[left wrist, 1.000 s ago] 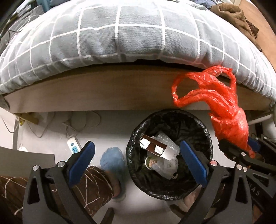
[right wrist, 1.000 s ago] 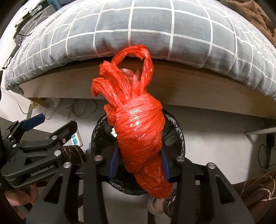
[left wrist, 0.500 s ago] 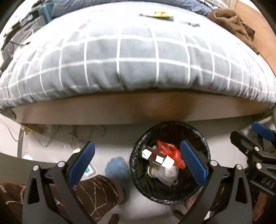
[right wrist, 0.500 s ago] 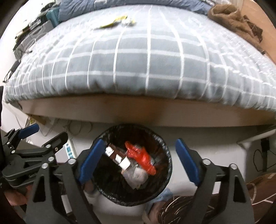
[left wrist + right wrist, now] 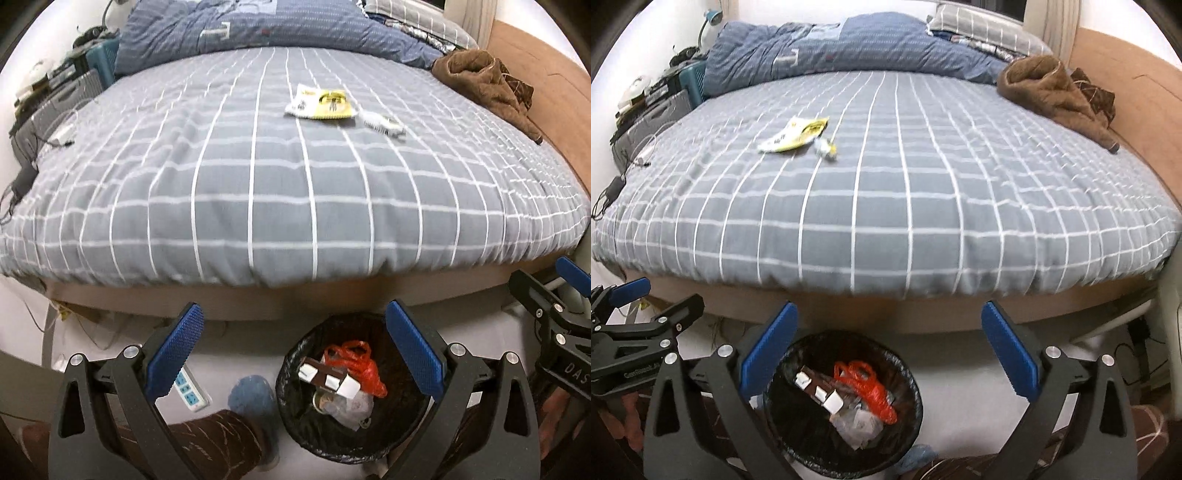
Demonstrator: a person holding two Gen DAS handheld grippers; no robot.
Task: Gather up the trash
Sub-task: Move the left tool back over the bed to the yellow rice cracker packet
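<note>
Hovering above the black-lined bin [image 5: 354,391], both grippers — left gripper [image 5: 295,354] and right gripper [image 5: 890,354] — are standing released and empty. Red bag [image 5: 354,365] is lying inside. Yellow wrapper [image 5: 320,102] is lying far ahead mid-bed [image 5: 886,206], long axis crosswise — arguably nearer the left.

My left-hand black two-finger gripper [image 5: 291,334] hides part of the black-lined round trash bin [image 5: 295,424], and the frame crops its base. That small pale scrap [image 5: 825,147] beside the yellow-white flat wrapper [image 5: 792,134]? Too blurred to identify.
</note>
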